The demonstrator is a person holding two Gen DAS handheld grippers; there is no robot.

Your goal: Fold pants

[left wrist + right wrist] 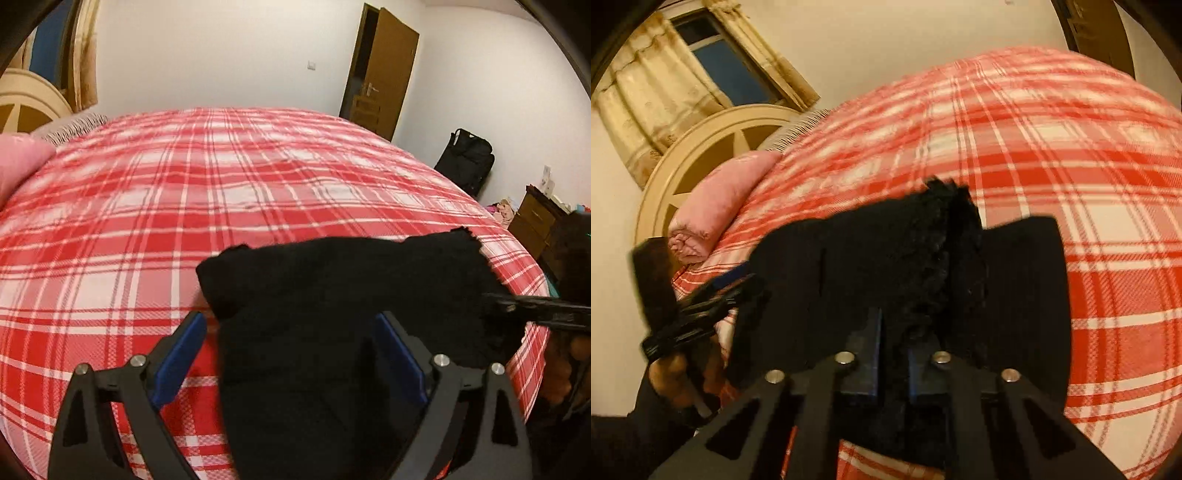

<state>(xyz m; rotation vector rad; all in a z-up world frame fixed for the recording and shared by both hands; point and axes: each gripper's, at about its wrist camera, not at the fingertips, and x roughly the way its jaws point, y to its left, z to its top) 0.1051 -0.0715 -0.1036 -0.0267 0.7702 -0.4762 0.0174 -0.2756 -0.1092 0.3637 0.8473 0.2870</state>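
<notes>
My left claw (291,354) is wide open, with its two blue pads far apart, and the black pants (332,314) lie between them and reach out in front of it. The left pad (181,354) is over the bed, just beside the pants' edge, and I cannot tell if it touches the cloth. My right claw (894,354) is pinched tight on the pants (886,258), and a bunched, crinkly bit of black cloth sticks up between its two blue pads. The rest of the pants spreads out in front of my right claw and to both sides of it. The pants rest on the bed (147,221), which has a red and white check cover, at the edge of the bed near me. From my left claw I can see my right claw (535,308) coming in from the right side, touching the right edge of the pants. From my right claw I can see my left claw (701,295) to the left, at the pants' left edge, with a hand (676,380) holding it. A pink pillow (713,206) lies far ahead on the left of my right claw. A brown door (384,70) stands open far ahead of my left claw.
</notes>
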